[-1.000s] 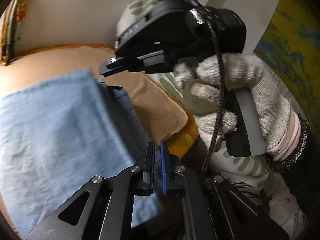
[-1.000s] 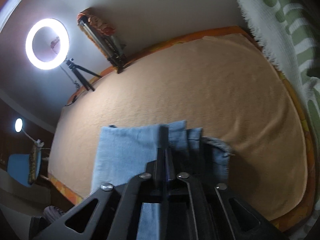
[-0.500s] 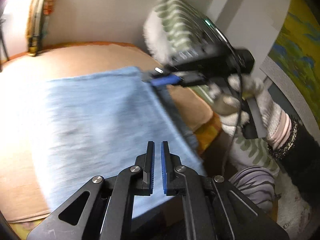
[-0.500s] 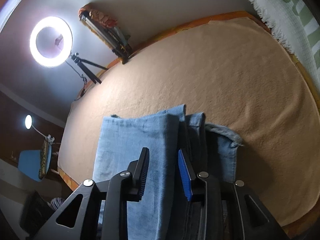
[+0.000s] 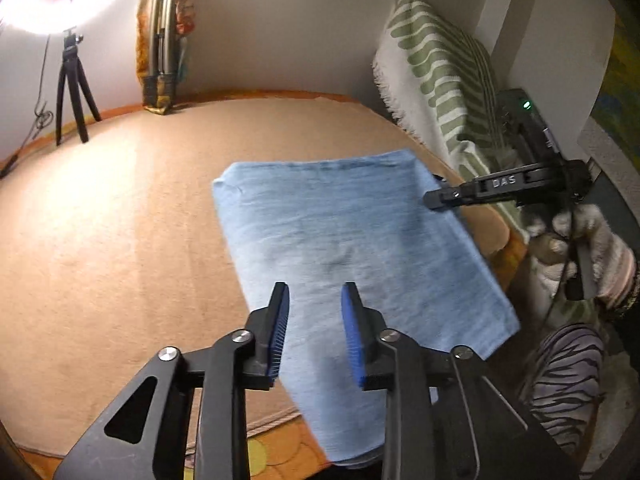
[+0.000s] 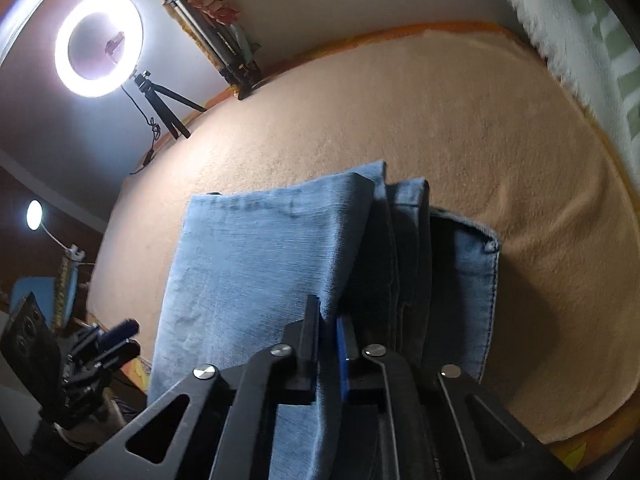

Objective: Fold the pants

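Light blue denim pants [image 5: 352,248] lie folded in several layers on a tan blanket [image 5: 120,240], near its front edge; they also show in the right wrist view [image 6: 260,264]. My left gripper [image 5: 314,300] is open and empty just above the near part of the pants. My right gripper [image 6: 328,320] is shut on the edge of the top fold of the pants. In the left wrist view the right gripper [image 5: 436,200] shows at the pants' right edge, held by a gloved hand [image 5: 592,248].
A lit ring light on a small tripod [image 6: 98,60] stands at the blanket's far edge, beside a folded tripod in a patterned cover [image 5: 162,40]. A green-striped white cloth [image 5: 436,64] hangs at the right. The left gripper [image 6: 116,336] shows at the left in the right wrist view.
My left gripper has opened and drawn back from the pants. My right gripper opened half a second ago and has now shut on the top fold's edge.
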Motion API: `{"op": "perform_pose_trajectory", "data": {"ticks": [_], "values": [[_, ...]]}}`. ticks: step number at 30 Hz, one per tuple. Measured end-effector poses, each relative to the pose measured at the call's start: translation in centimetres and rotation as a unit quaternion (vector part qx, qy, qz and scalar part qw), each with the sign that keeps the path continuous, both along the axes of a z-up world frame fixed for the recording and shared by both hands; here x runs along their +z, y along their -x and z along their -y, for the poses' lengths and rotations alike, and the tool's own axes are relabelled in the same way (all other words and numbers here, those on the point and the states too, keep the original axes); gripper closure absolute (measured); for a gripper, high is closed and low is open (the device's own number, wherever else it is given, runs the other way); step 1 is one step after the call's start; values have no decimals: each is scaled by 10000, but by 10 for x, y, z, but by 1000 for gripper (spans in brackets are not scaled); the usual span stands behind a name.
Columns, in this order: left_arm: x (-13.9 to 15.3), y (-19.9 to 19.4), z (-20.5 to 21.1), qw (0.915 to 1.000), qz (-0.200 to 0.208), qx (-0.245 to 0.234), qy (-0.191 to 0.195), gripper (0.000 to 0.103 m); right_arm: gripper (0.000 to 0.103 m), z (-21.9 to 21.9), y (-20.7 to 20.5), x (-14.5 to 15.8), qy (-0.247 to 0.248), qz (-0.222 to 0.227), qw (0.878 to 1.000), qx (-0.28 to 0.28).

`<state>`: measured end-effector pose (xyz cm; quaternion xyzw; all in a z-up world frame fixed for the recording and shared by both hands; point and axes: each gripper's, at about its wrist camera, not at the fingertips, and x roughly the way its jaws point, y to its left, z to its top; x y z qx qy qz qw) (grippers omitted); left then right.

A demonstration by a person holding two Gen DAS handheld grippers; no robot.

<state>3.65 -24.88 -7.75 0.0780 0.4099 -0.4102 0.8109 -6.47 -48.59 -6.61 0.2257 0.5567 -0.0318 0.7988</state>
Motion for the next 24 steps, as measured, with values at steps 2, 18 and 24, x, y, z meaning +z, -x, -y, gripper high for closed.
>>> {"op": "perform_pose_trajectory", "data": {"ticks": [2,18,24], "values": [[0,1,0,9999,86,-4,-63,74,101,-7,-2,9,252,63,9997,46],[-11,-19,-1,9998,-79,86,-149,57,101,13,1,-1,746,-208,9969,-111],[-17,-29,5,9996,-111,151,-204,57,101,16,2,-5,714,-231,9971,-114]]}}
